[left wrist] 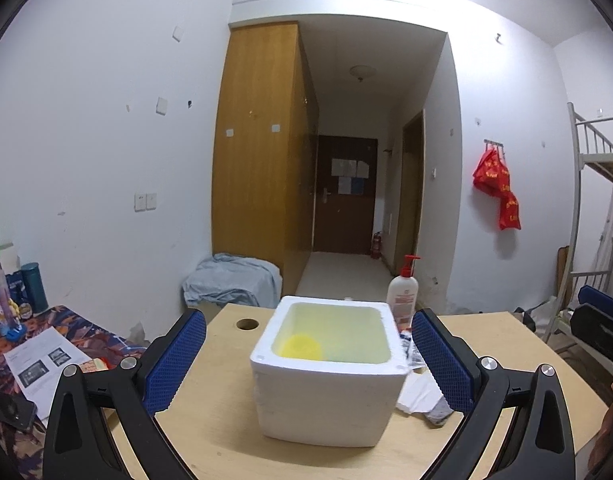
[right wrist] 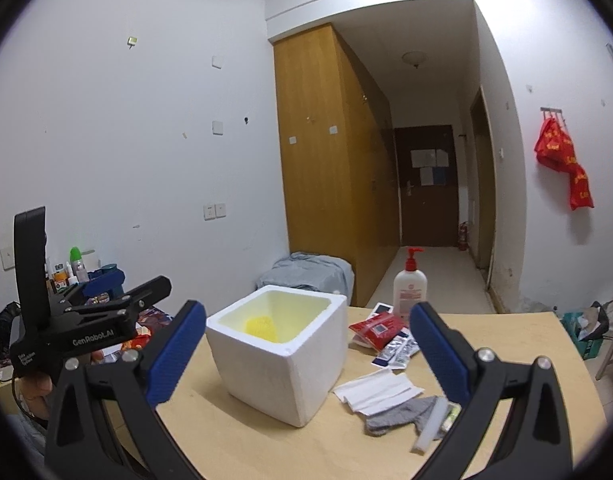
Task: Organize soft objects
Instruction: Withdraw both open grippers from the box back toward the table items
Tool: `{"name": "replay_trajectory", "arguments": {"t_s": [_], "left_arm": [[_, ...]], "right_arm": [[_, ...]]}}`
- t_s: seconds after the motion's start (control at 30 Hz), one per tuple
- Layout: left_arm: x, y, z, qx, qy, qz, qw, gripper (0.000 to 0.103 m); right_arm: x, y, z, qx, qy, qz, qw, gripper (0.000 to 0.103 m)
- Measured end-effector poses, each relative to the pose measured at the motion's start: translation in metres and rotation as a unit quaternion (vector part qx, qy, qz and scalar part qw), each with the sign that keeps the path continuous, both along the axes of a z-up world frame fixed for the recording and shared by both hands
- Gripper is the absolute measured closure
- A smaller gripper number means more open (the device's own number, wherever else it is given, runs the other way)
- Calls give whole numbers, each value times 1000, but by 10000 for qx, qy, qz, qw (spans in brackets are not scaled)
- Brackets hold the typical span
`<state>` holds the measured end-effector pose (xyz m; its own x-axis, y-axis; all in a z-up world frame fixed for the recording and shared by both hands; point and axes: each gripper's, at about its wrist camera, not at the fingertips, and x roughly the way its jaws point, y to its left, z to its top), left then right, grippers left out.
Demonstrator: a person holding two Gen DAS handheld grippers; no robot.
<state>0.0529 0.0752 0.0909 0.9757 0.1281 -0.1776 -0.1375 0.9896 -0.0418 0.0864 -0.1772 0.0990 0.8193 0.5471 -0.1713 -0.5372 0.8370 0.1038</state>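
Observation:
A white foam box (left wrist: 326, 376) (right wrist: 282, 344) stands on the wooden table, with a yellow soft object (left wrist: 301, 347) (right wrist: 261, 326) lying inside it. To its right lie a white folded cloth (right wrist: 376, 392) (left wrist: 420, 394), a grey sock (right wrist: 402, 420) and a pale stick (right wrist: 430, 426). My left gripper (left wrist: 306, 364) is open, its blue pads either side of the box and nearer the camera. My right gripper (right wrist: 306, 356) is open too, empty, above the table's front. The left gripper's body (right wrist: 86, 328) shows at the left of the right wrist view.
A pump lotion bottle (right wrist: 409, 284) (left wrist: 403, 292) stands at the table's far edge, with red and blue sachets (right wrist: 382, 330) in front of it. A cluttered side table (left wrist: 34, 360) with bottles and papers lies left. A bunk bed frame (left wrist: 586, 216) is on the right.

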Motion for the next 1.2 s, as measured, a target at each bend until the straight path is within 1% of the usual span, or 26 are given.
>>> {"name": "replay_trajectory", "arguments": {"t_s": [0.17, 0.33, 0.47, 0.6, 0.77, 0.9, 1.2], "left_arm": [[-5, -10, -5, -10, -39, -187, 9998, 0], [-13, -19, -12, -25, -238, -232, 9994, 0], [-14, -26, -21, -11, -217, -341, 9992, 0], [-18, -34, -31, -46, -270, -480, 9985, 0], [-18, -43, -47, 3, -253, -565, 9981, 0], [-18, -47, -61, -41, -204, -605, 9980, 0], [-14, -58, -81, -60, 0, -862, 9963, 0]], "right_arm": [[-15, -11, -9, -8, -159, -255, 9995, 0], [-23, -21, -15, 41, -208, -436, 9988, 0], [-31, -25, -20, 29, -341, -507, 9981, 0], [-36, -29, -31, 24, -382, -609, 9974, 0], [-40, -40, -45, 0, -319, -787, 9964, 0], [-42, -49, -55, -37, -230, -917, 9955, 0], [-49, -55, -68, -161, -145, -1008, 9947, 0]]}}
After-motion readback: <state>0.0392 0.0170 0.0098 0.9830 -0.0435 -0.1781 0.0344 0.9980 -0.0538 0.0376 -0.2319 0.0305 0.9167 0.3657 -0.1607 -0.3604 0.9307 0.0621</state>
